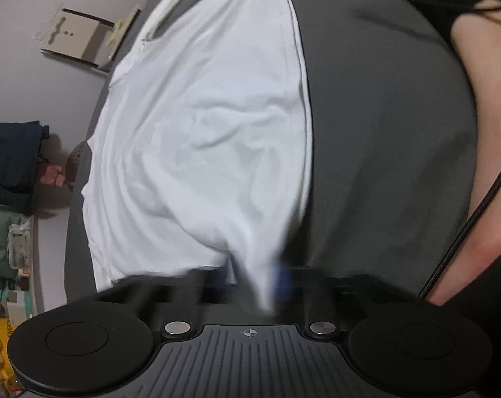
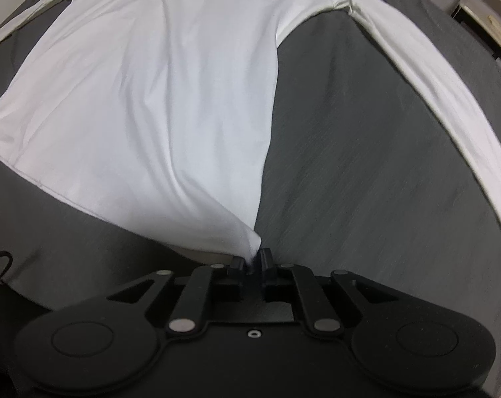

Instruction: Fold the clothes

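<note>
A white shirt [image 1: 200, 126] lies spread on a dark grey bed sheet [image 1: 383, 132]. In the left wrist view its near edge is drawn into a peak that runs down between the blurred fingers of my left gripper [image 1: 263, 285], which is shut on the cloth. In the right wrist view the white shirt [image 2: 151, 99] tapers to a corner pinched between the two black fingertips of my right gripper [image 2: 252, 260]. Folds of cloth pull tight toward that corner. A long sleeve [image 2: 432, 83] stretches away to the right across the sheet [image 2: 366, 182].
A person's bare arm [image 1: 475, 132] and a black cable [image 1: 466, 232] hang at the right of the left wrist view. A cardboard box [image 1: 81, 39] leans against the wall beyond the bed. Bags and clutter [image 1: 11, 199] sit on the floor at the left.
</note>
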Available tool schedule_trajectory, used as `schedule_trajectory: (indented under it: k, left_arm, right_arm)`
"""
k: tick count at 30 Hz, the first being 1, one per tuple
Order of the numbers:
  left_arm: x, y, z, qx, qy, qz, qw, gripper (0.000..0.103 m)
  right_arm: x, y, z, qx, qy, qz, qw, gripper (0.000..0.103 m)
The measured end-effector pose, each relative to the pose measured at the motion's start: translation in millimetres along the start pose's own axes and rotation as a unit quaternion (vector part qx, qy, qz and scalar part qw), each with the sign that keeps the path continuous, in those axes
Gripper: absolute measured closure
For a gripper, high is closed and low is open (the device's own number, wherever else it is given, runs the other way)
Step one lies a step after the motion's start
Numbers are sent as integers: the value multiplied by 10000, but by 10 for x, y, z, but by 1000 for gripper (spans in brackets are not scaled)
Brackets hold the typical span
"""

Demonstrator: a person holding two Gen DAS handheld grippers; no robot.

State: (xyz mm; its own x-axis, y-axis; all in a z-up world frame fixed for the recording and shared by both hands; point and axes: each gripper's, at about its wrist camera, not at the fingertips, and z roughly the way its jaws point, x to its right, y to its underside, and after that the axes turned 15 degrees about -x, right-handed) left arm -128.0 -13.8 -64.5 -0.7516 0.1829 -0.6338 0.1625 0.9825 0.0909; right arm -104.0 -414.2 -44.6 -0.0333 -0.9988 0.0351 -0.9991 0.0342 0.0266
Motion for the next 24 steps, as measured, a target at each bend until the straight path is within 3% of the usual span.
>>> schedule_trajectory:
  k: [1,5,7,9,11,16,20,24]
  left_arm:
    - [-15,-2,14,-33,120,-62,9999,96]
    - [-41,9,42,-122,259,-180,9994,99]
    - [-52,29,30,-151,176,-163,9996,99]
    - [-96,85,-51,-100,21,-93,9999,99]
    - [-188,172,-191,-33,-165,-57,9998,100]
    - [-437,385,-630,227,-433,-50,9988,100]
    - [-387,411,-677,151,28,294,9994,100]
    - [-198,298,-327,-103,849,641,9943,100]
  right_arm:
    - [-10,-22,13,3,35,-24,10000,93]
    - [-36,-125,111,-99,118,-146,9998,95]
    - [-67,-156,128,-124,208,-292,9993,97]
    - [-147,-161,69,-97,623,-658,9958,98]
    - [-258,-132,-59,1,1373,-1323,9817,98]
    - [-409,9,-592,290,2200,-2236,9491,98]
    - [-545,102,-563,-41,2065,-2790,9378,98]
    - [-567,-89,-55,-712,1847,-2888,9367,99]
